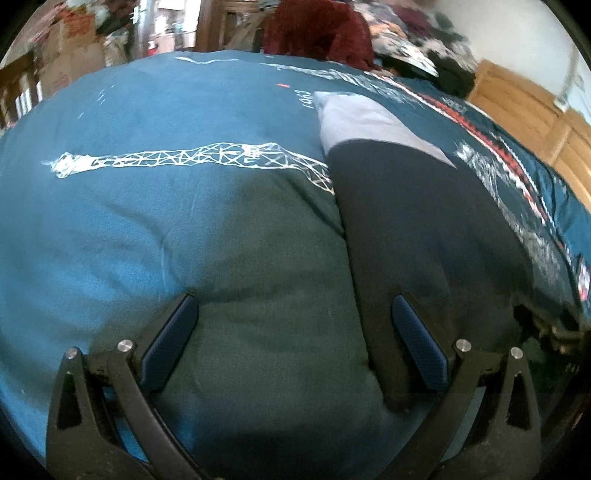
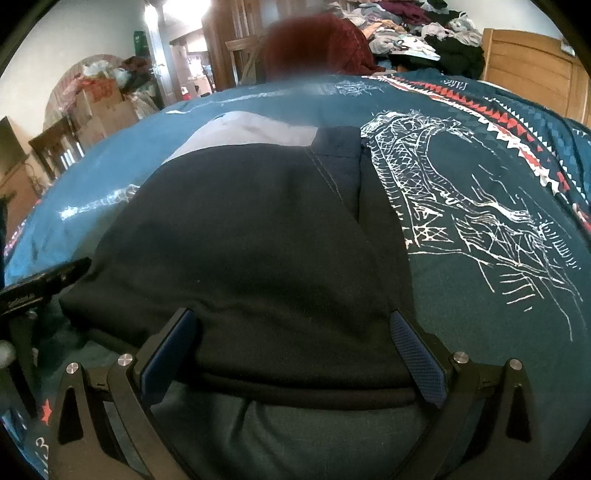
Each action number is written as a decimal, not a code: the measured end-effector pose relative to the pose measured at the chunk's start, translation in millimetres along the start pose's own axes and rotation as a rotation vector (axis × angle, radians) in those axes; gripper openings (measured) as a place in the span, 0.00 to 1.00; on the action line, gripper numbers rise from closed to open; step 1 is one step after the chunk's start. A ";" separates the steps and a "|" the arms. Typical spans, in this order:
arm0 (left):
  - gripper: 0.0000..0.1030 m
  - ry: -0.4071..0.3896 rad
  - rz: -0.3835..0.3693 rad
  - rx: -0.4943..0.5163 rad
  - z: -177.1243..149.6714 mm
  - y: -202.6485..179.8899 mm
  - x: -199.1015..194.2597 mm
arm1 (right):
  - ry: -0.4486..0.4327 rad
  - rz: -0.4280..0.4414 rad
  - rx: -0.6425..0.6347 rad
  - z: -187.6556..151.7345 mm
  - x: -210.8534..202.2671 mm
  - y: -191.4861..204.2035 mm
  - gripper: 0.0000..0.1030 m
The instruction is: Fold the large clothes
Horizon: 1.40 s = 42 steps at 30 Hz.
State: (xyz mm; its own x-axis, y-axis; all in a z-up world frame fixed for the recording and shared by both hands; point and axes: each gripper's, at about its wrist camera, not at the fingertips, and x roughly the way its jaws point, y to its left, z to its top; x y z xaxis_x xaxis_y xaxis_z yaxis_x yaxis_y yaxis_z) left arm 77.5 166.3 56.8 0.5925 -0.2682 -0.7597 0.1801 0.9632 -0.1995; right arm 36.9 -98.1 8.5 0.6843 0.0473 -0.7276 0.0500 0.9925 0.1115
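A dark navy garment (image 2: 251, 240) with a pale grey panel (image 2: 255, 129) at its far end lies flat on the teal printed bedspread (image 2: 480, 229). In the left wrist view the same garment (image 1: 417, 229) runs along the right, its grey panel (image 1: 365, 122) farther off. My left gripper (image 1: 293, 306) is open, its right pad over the garment's near left edge and its left pad over bare bedspread (image 1: 147, 206). My right gripper (image 2: 291, 325) is open, straddling the garment's near hem with nothing pinched. The left gripper (image 2: 40, 284) shows at the right wrist view's left edge.
A dark red fuzzy item (image 2: 317, 44) sits beyond the bed's far edge. A heap of mixed clothes (image 2: 413, 33) lies at the far right by a wooden headboard (image 2: 532, 66). Cardboard boxes (image 2: 103, 99), wooden furniture and a doorway stand at far left.
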 end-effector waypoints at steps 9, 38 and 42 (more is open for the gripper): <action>1.00 0.034 -0.001 -0.002 12.1 1.7 11.0 | 0.054 0.008 0.006 9.8 3.3 -1.7 1.00; 1.00 -0.458 0.019 0.149 20.9 -94.7 -319.0 | -0.148 -0.164 0.003 39.4 -302.8 96.7 1.00; 1.00 -0.436 0.081 0.209 11.0 -102.0 -317.7 | -0.122 -0.147 0.030 30.9 -313.5 97.9 1.00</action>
State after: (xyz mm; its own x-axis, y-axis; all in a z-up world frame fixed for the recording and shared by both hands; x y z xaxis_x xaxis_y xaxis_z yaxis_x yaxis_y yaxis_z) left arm -120.5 153.1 325.3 0.8764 -0.2186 -0.4291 0.2472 0.9689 0.0113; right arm -150.3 -19.2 268.4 0.7513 -0.1139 -0.6500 0.1765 0.9838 0.0316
